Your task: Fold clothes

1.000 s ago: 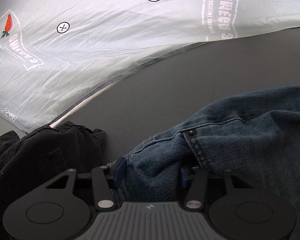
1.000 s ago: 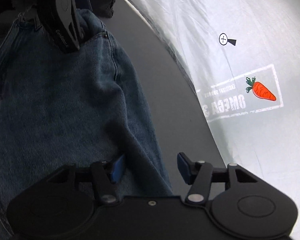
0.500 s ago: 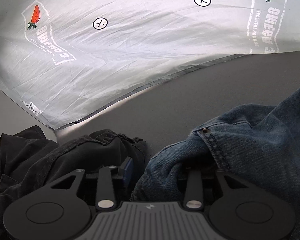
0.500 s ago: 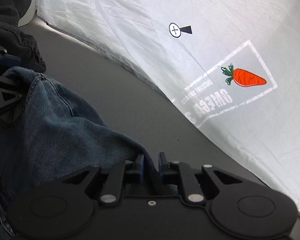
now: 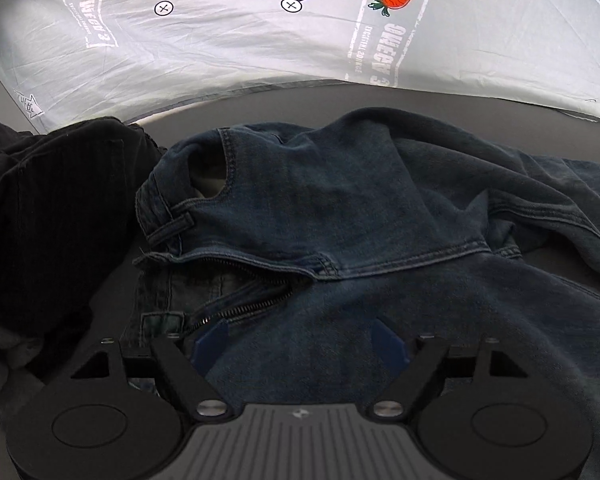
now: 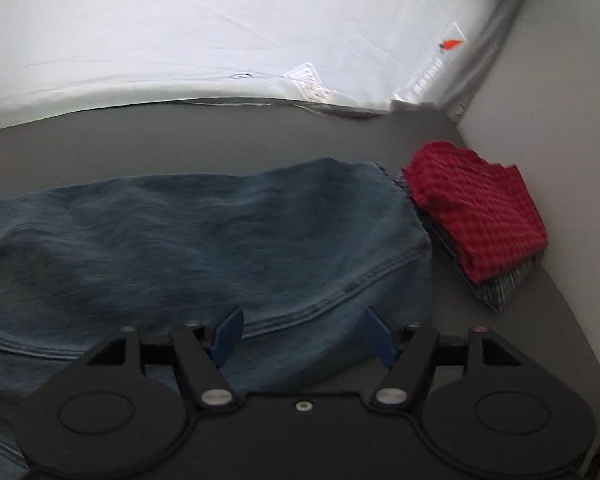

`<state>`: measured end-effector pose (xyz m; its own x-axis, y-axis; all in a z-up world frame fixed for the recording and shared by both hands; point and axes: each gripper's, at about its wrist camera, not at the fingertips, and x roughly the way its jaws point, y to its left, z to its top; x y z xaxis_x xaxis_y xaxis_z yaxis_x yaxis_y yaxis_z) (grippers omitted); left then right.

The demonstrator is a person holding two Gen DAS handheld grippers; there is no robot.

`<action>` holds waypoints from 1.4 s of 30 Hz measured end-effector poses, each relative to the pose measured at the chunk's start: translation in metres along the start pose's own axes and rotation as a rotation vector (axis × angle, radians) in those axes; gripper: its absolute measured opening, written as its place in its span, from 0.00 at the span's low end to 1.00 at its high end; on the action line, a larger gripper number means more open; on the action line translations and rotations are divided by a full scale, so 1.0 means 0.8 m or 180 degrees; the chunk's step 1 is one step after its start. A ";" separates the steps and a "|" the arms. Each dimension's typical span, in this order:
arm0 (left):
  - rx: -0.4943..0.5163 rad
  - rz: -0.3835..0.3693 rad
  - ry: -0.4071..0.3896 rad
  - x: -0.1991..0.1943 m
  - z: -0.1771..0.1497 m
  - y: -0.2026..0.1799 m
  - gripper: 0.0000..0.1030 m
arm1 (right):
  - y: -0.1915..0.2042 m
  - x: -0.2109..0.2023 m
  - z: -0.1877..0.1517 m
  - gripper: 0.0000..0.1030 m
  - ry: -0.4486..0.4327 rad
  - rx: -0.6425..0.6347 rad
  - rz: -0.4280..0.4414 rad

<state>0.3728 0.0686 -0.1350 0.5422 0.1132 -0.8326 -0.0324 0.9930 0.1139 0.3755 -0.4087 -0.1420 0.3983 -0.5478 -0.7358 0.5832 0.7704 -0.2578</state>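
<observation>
As both jaws open, jeans beneath each claw.

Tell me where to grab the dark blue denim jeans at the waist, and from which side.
Take the dark blue denim jeans by the waistband corner beside the belt loop, coming from the left, near the black garment. That edge stands raised and folded, so the fingers can probably pinch it.

We counted one jeans, one black garment, one red checked cloth atop one grey checked cloth, two grippers.
</observation>
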 end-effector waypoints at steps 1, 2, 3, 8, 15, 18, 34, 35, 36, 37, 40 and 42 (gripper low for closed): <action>-0.0088 0.0022 0.0069 -0.005 -0.012 -0.004 0.78 | -0.030 0.016 0.000 0.71 0.0120 0.0300 -0.0027; -0.0168 0.0048 0.0127 -0.008 -0.019 -0.007 0.78 | -0.058 0.035 -0.002 0.71 0.0232 0.0608 0.0047; -0.0278 0.0091 0.0177 -0.012 -0.026 -0.009 0.78 | -0.086 0.056 -0.005 0.71 0.0343 0.0931 0.0153; -0.0727 0.0217 0.0167 -0.034 -0.034 -0.005 0.78 | -0.126 0.119 0.001 0.71 0.0305 0.1476 0.0636; -0.0921 0.0386 0.0070 -0.042 -0.016 0.003 0.78 | -0.118 0.083 0.042 0.04 -0.0233 0.1387 0.0597; -0.0801 0.0459 0.0081 -0.040 -0.011 0.009 0.78 | -0.099 0.016 0.045 0.05 -0.0927 0.0484 0.0073; -0.1701 0.0352 0.0309 -0.077 -0.109 0.104 0.78 | -0.084 -0.020 -0.080 0.59 -0.0015 -0.0121 -0.0073; -0.1833 0.0233 0.0308 -0.080 -0.120 0.110 0.78 | -0.082 -0.029 -0.086 0.59 -0.0025 -0.0151 -0.0048; -0.1950 0.0136 0.0307 -0.082 -0.128 0.115 0.78 | -0.079 -0.040 -0.094 0.60 -0.0030 -0.0179 0.0002; -0.2076 0.0026 0.0294 -0.083 -0.136 0.121 0.78 | -0.078 -0.049 -0.100 0.60 -0.0028 -0.0186 0.0048; -0.2341 -0.0327 0.0139 -0.084 -0.149 0.136 0.78 | -0.082 -0.073 -0.119 0.60 0.0035 -0.0105 0.0291; -0.2456 -0.0448 0.0059 -0.075 -0.148 0.147 0.78 | -0.087 -0.087 -0.136 0.61 0.0087 -0.0043 0.0409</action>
<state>0.2368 0.1825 -0.1359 0.5706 -0.0217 -0.8210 -0.5424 0.7406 -0.3966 0.2302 -0.3889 -0.1410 0.4495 -0.4353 -0.7801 0.5188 0.8381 -0.1687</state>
